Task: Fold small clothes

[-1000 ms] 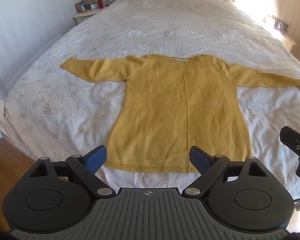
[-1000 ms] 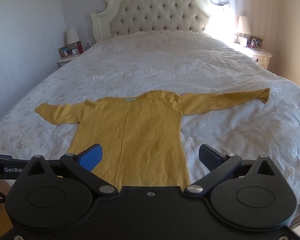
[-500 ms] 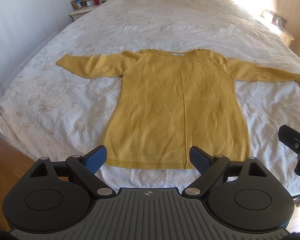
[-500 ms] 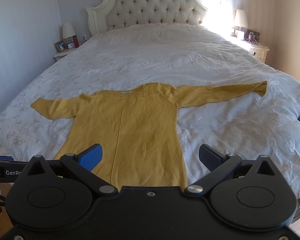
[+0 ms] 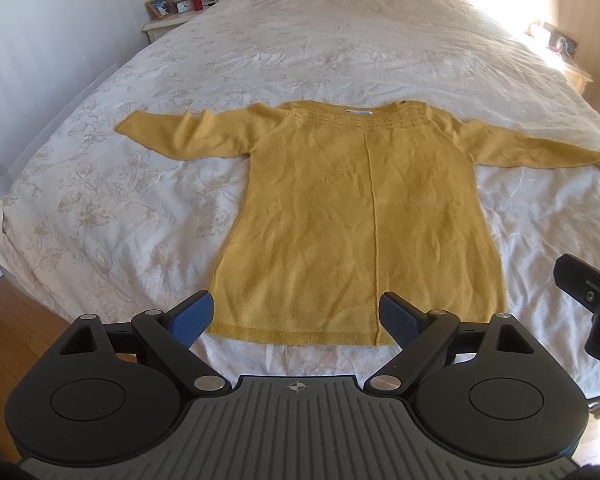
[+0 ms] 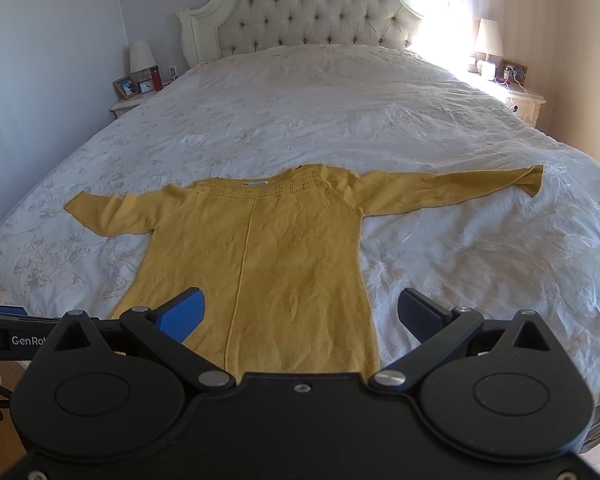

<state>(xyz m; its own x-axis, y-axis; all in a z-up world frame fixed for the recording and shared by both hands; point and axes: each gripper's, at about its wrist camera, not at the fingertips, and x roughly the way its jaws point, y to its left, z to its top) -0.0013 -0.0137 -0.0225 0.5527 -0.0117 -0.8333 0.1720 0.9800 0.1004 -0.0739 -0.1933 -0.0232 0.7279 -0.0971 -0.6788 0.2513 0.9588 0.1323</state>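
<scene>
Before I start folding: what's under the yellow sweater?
The sweater lies flat, sleeves spread, on the white floral bedspread, which shows all around it. Nothing bulges beneath, but the cloth directly under it is covered. Both grippers hover open, short of the hem.

Both wrist fisheyes at foot of bed, facing headboard, tilted down. Left view steeper and nearer: yellow sweater fills frame centre, hem just past left gripper, headboard cropped at top edge. Right view shallower, further right: sweater left of centre above right gripper. Shared: sweater, bed, nightstand upper left.
</scene>
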